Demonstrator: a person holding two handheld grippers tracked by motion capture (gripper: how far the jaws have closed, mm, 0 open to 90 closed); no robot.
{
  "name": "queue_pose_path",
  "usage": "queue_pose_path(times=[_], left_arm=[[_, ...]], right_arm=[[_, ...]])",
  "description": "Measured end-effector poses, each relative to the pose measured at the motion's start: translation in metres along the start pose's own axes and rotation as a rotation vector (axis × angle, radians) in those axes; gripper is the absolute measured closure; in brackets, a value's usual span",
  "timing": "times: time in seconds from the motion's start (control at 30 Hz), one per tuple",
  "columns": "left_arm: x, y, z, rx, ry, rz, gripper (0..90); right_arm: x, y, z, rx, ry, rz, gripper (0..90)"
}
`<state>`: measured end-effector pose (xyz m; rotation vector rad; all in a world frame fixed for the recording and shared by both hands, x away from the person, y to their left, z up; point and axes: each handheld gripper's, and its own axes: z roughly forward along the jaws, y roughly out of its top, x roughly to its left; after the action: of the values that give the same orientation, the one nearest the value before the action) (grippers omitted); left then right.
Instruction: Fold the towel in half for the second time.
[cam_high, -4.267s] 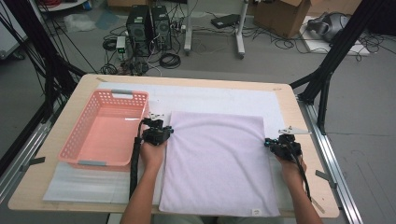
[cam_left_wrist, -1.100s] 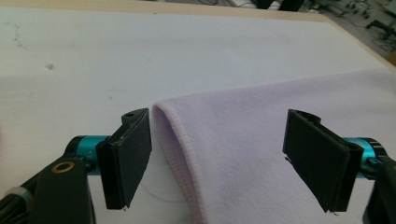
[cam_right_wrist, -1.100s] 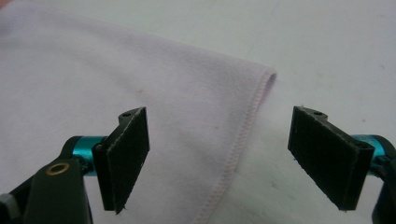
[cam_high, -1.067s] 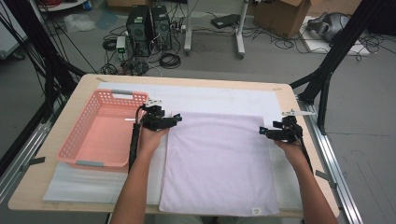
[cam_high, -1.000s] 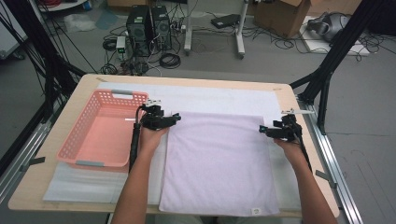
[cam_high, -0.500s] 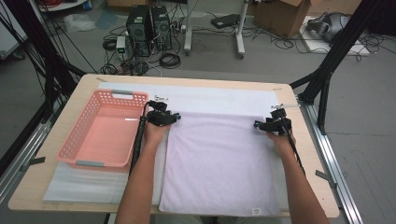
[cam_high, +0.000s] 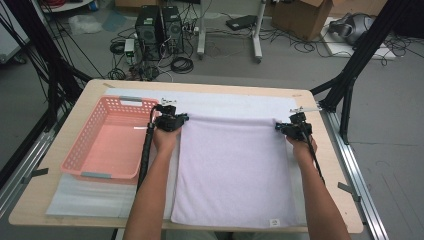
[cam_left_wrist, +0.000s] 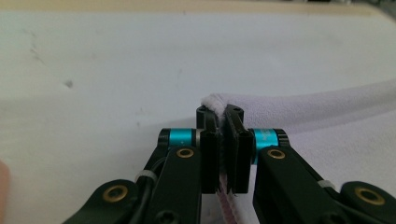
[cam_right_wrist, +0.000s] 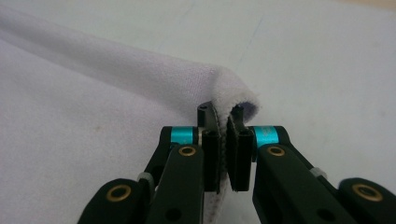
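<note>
Fingers (cam_left_wrist: 208, 154) of both grippers pinch the towel's (cam_high: 235, 170) far corners

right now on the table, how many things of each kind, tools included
towel: 1
basket: 1
white mat: 1
tools: 2, left tool and right tool, each shut on a far corner of the towel
total: 5
</note>
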<state>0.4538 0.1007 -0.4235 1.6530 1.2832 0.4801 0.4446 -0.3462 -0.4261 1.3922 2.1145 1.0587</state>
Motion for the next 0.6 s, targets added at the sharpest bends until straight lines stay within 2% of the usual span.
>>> queue_pose_path(times=[0.07, 0.1, 0.2, 0.27, 0.4, 0.6], left_arm=[[-0.002, 0.006, -0.006, -0.059, -0.007, -0.008, 85.6], [-0.002, 0.008, -0.008, -0.066, -0.016, -0.017, 85.6], [-0.001, 0.014, -0.014, -0.078, -0.032, -0.004, 85.5], [0.000, 0.015, -0.017, -0.094, -0.050, -0.018, 85.5], [0.001, 0.016, -0.023, -0.081, -0.089, -0.014, 85.4], [-0.002, 0.018, -0.033, -0.064, -0.119, -0.008, 85.4]], right_arm=[[-0.001, 0.007, -0.004, -0.028, -0.006, 0.001, 86.2], [-0.002, 0.010, -0.006, -0.041, -0.006, 0.005, 86.2], [-0.003, 0.022, -0.013, -0.076, 0.000, 0.002, 86.1], [-0.002, 0.027, -0.016, -0.099, 0.009, 0.003, 86.1], [-0.002, 0.026, -0.020, -0.096, 0.033, 0.019, 86.0], [0.001, 0.022, -0.029, -0.112, 0.058, 0.027, 86.0]])
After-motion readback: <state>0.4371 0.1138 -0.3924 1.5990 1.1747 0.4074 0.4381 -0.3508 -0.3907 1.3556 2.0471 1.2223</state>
